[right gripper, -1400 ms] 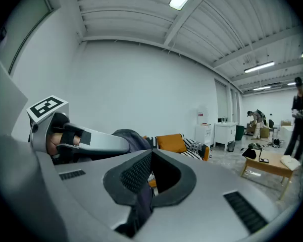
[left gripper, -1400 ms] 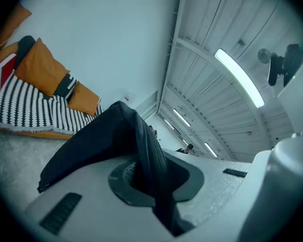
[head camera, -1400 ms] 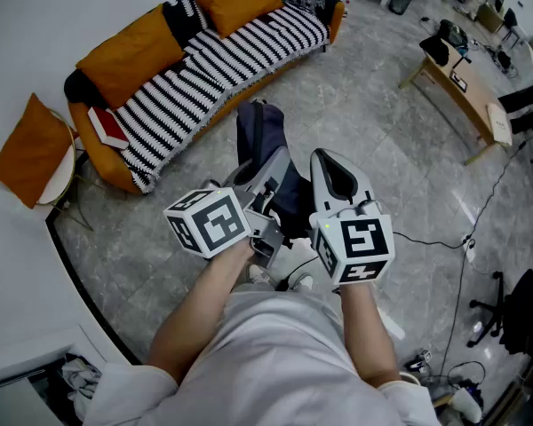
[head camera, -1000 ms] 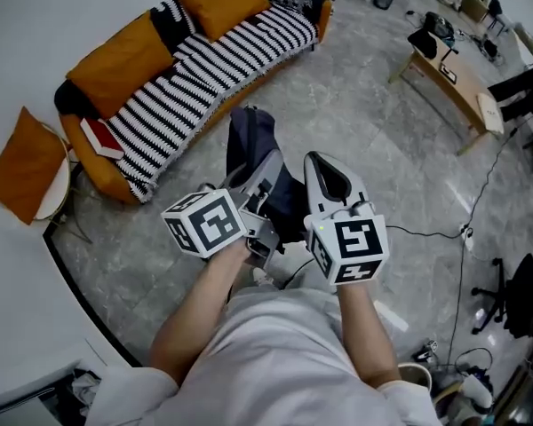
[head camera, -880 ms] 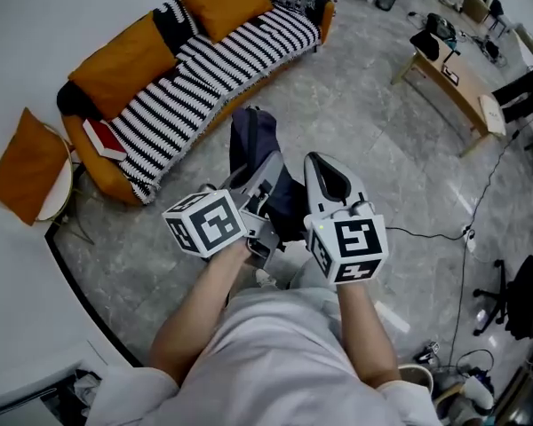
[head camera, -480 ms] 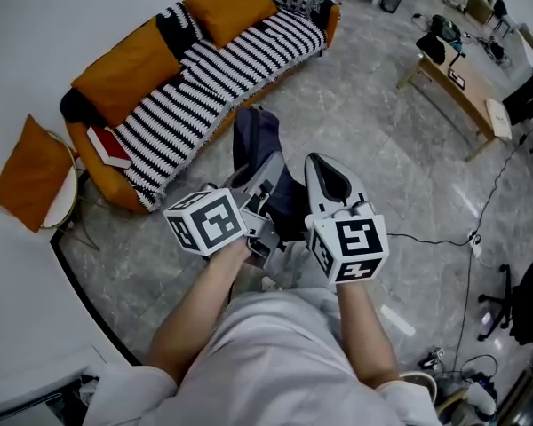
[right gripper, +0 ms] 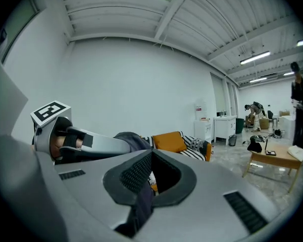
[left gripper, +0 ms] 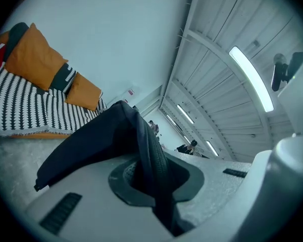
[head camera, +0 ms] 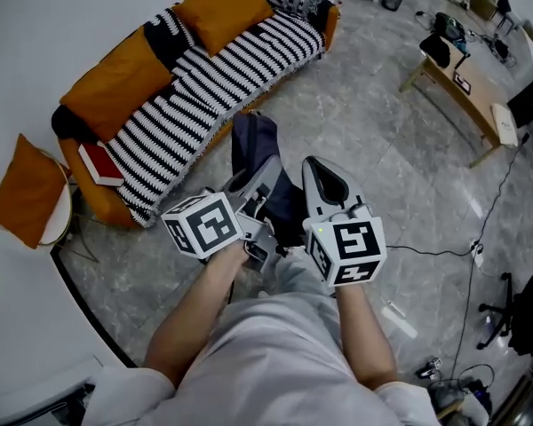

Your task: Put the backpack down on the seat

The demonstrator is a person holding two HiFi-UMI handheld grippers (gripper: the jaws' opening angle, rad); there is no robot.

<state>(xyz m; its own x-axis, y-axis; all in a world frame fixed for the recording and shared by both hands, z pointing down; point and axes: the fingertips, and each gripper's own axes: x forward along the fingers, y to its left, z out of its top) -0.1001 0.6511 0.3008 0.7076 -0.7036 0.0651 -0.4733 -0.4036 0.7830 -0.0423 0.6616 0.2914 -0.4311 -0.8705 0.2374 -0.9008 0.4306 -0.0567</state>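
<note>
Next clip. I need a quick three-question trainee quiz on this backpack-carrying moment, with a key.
1. True or false: the backpack rests on the sofa.
2. What lies at the sofa's left end in the head view? A) a red book B) a laptop C) a bottle
3. Of the left gripper and the right gripper, how many are shut on the backpack?

Key: 1 false, it hangs over the floor in front of the sofa; 2 A; 3 two, dark backpack material is pinched between each pair of jaws.
</note>
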